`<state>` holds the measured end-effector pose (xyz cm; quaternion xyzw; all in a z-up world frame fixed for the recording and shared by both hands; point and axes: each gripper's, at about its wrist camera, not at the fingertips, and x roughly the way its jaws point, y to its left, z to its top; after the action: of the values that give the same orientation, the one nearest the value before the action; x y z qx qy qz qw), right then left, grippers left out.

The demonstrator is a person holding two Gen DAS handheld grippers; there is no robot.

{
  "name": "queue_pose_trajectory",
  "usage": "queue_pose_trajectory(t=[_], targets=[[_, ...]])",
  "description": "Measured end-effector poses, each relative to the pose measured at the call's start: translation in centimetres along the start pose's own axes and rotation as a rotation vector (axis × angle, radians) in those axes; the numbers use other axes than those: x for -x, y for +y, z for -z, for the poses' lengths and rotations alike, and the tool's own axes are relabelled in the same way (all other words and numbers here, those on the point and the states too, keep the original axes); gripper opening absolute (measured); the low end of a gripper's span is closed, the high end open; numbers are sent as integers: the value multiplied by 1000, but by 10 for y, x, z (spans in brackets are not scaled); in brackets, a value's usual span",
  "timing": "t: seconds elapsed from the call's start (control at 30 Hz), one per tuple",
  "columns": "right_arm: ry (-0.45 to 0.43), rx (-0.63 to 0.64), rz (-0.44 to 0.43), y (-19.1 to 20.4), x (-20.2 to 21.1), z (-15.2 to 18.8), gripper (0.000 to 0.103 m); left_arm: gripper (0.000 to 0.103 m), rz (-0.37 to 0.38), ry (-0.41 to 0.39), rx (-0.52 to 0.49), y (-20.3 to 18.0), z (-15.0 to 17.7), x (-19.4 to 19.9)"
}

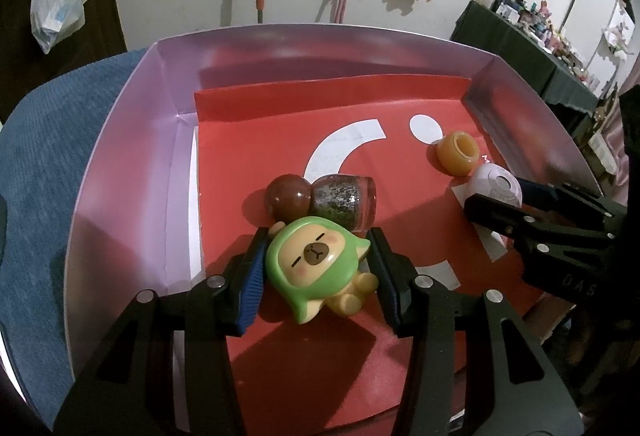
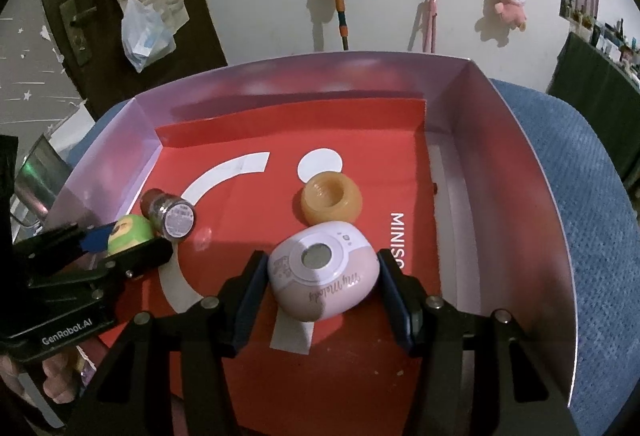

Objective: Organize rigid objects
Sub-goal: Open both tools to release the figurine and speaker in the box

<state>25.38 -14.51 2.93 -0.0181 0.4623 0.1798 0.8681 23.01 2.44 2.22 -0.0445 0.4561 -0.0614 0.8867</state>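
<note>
A pink-walled box (image 1: pixel 120 175) lined with a red sheet (image 1: pixel 280 123) holds the objects. My left gripper (image 1: pixel 318 236) is shut on a green-hooded capybara figure (image 1: pixel 316 264), which lies on the sheet with both pads against its head. My right gripper (image 2: pixel 322 256) is shut on a rounded pink case (image 2: pixel 324 276) with a round window on top, also resting on the sheet. A glitter bottle (image 1: pixel 340 203) with a brown ball cap lies just beyond the figure. An amber ring-shaped jar (image 2: pixel 332 201) sits right behind the pink case.
The box stands on a blue cloth (image 1: pixel 40 155). Its right wall (image 2: pixel 500 175) rises close to my right gripper. The far half of the red sheet is bare. Plush toys and a broom hang on the white wall behind; a cluttered shelf stands at the far right.
</note>
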Motion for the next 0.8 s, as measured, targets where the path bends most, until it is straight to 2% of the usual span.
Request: queue_pose_trajectory(t=[0.37,0.47,0.67,0.8], targets=[[-3,-4,0,2,0,0,58,47,-23,-18,-19,-2,0,4],[-4,-17,-12,1,1,0,62,61,-83,-34,-46,-6,1,5],[-2,-29,-33,-1,3,1,67,62,-78,-65,-46,-5,1,14],[-15,-24,-35,0,9,3,73,68,-54,-83,-43,-6,1,21]])
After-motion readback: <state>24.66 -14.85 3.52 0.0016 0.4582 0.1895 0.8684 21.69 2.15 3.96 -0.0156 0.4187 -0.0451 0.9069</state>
